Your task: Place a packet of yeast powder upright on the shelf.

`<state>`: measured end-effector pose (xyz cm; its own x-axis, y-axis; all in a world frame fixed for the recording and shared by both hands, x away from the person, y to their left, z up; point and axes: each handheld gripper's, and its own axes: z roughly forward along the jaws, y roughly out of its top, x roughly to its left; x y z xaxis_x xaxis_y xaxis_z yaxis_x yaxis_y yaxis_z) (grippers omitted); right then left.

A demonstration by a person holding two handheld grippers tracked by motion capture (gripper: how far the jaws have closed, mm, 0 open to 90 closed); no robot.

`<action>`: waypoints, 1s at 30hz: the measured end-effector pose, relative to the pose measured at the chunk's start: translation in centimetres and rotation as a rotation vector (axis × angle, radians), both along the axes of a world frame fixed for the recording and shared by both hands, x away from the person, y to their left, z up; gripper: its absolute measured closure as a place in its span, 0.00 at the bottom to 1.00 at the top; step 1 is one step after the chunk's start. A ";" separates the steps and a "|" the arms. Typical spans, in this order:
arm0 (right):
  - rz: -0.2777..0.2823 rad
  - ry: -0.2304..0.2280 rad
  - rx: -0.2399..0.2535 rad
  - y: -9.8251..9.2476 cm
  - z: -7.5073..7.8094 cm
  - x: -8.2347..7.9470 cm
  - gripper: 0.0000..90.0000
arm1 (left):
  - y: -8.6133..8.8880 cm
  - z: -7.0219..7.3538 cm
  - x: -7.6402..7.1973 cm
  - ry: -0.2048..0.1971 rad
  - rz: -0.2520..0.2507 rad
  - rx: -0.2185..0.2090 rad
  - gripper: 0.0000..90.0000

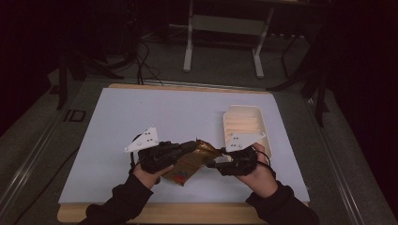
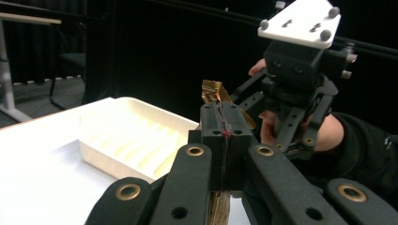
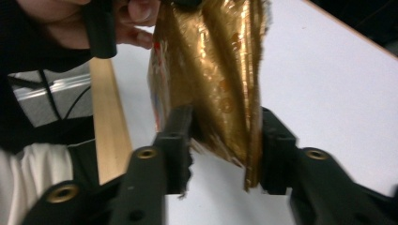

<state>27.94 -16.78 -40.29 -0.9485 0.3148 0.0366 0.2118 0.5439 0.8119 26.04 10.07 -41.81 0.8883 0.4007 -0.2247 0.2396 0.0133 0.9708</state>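
Note:
A crumpled gold foil packet [image 1: 192, 161] hangs just above the white table [image 1: 141, 117], between the two grippers. My left gripper [image 1: 189, 146] is shut on the packet's upper edge; in the left gripper view the jaws [image 2: 220, 136] are pressed together, with gold foil [image 2: 213, 91] sticking out past them. My right gripper [image 1: 213, 163] comes in from the right and also shows beyond the foil [image 2: 300, 79]. In the right gripper view its jaws [image 3: 227, 136] stand wide apart, and the packet's ragged lower end [image 3: 220, 79] lies in the gap between them.
A cream ridged tray [image 1: 244, 123] sits at the right of the table, just behind my right hand, with its rim [image 2: 126, 140] close by in the left gripper view. The wooden table edge [image 3: 108, 126] runs along the front. A desk frame [image 1: 225, 42] stands on the floor beyond.

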 end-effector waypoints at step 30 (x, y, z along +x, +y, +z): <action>0.122 -0.001 -0.122 -0.2 1.7 0.8 0.92 | -0.2 0.4 -0.1 -0.038 -0.067 0.072 0.47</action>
<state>28.76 -17.00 -38.61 -0.9799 0.1996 0.0038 0.1373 0.6597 0.7389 25.99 9.85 -41.37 0.9210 0.3538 -0.1629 0.2005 -0.0719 0.9771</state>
